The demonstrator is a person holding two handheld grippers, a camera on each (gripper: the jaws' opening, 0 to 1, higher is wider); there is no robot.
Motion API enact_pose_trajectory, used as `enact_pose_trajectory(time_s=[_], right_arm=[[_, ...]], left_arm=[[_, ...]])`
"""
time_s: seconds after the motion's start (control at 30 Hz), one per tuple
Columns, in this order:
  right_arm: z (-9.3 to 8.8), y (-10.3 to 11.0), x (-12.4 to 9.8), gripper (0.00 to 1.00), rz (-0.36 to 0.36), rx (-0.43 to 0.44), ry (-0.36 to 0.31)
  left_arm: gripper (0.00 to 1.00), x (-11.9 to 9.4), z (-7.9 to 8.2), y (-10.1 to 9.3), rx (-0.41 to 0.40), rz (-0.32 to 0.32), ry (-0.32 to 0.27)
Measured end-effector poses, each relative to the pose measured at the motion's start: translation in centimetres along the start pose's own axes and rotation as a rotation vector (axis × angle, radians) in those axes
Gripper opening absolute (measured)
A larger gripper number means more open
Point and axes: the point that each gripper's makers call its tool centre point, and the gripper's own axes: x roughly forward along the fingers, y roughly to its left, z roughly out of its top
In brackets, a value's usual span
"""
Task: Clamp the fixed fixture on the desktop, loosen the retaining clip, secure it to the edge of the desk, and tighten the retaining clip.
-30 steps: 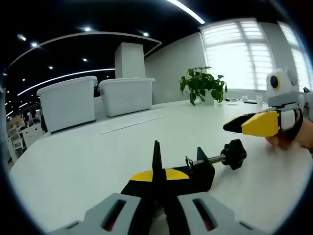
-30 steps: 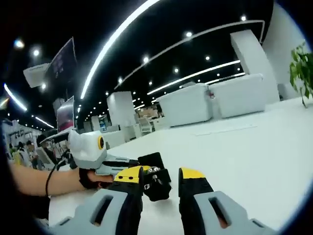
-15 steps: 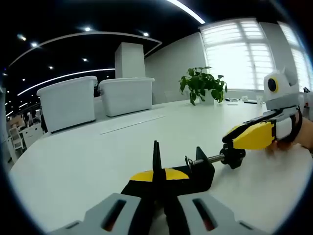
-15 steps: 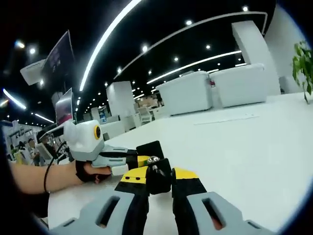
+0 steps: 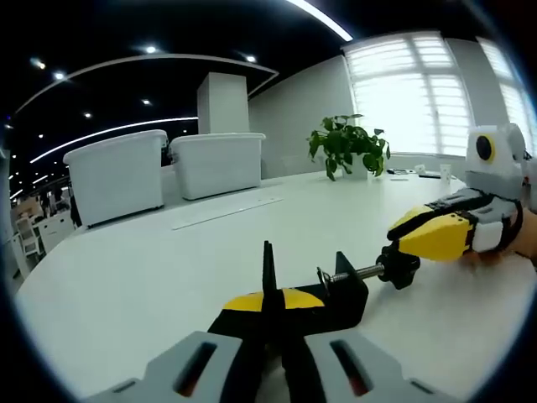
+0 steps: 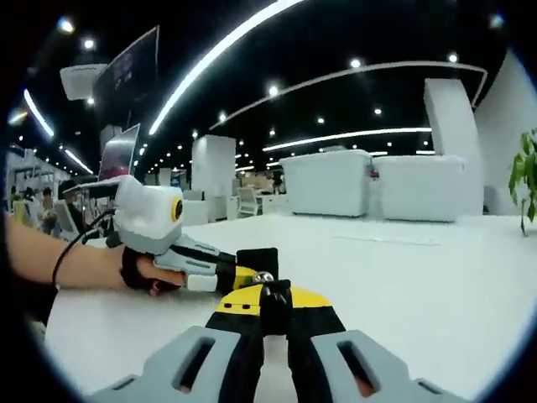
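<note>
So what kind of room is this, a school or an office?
Most likely a big open office. There's a long white table with a potted plant by a window with blinds, and strip lights across a dark ceiling.

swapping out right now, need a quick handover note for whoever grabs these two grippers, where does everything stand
Left gripper: shut on the clamp body, holding it on the white desk.
Right gripper: shut on the black screw knob, at the end of the threaded screw.
The clamp sits on the desktop away from the edge, in front of two white bins and a potted plant.
Done: fixture clamped, knob gripped.
Left: turn the knob to loosen, move the clamp to the desk edge, fit it over the edge, retighten. How far the screw is backed out I cannot tell.
</note>
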Motion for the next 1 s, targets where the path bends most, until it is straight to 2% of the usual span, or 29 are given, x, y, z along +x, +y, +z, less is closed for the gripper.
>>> enact_pose_trajectory(time_s=[0.13,0.27,0.4,0.63,0.73,0.83,0.93,0.97,1.0], right_arm=[[0.3,0.1,0.3,0.08,-0.010,-0.114,-0.012],[0.5,0.9,0.1,0.09,-0.027,-0.322,-0.019],[0.4,2.0,0.6,0.09,-0.020,-0.488,-0.020],[0.2,2.4,0.3,0.09,-0.032,-0.636,-0.012],[0.1,2.2,0.3,0.10,-0.032,-0.615,-0.011],[0.1,2.1,0.3,0.12,-0.016,-0.539,-0.013],[0.1,2.7,0.3,0.26,0.045,-0.361,-0.021],[0.4,2.5,0.2,0.32,0.051,-0.295,-0.035],[0.7,1.6,0.0,0.33,0.039,-0.194,-0.039]], left_arm=[[0.06,-0.1,0.0,-0.1,-0.001,0.002,0.001],[0.06,-0.1,0.0,0.0,-0.003,0.004,0.001],[0.06,0.0,-0.1,0.2,-0.005,0.008,0.002],[0.06,0.1,-0.1,0.5,-0.012,0.013,0.004],[0.06,0.0,-0.1,0.4,-0.013,0.013,0.005],[0.06,0.1,-0.1,0.5,-0.013,0.012,0.005],[0.06,0.2,-0.1,0.6,-0.011,0.012,0.004],[0.06,0.1,-0.1,0.7,-0.011,0.014,0.004],[0.06,0.1,-0.1,0.6,-0.012,0.013,0.004]])
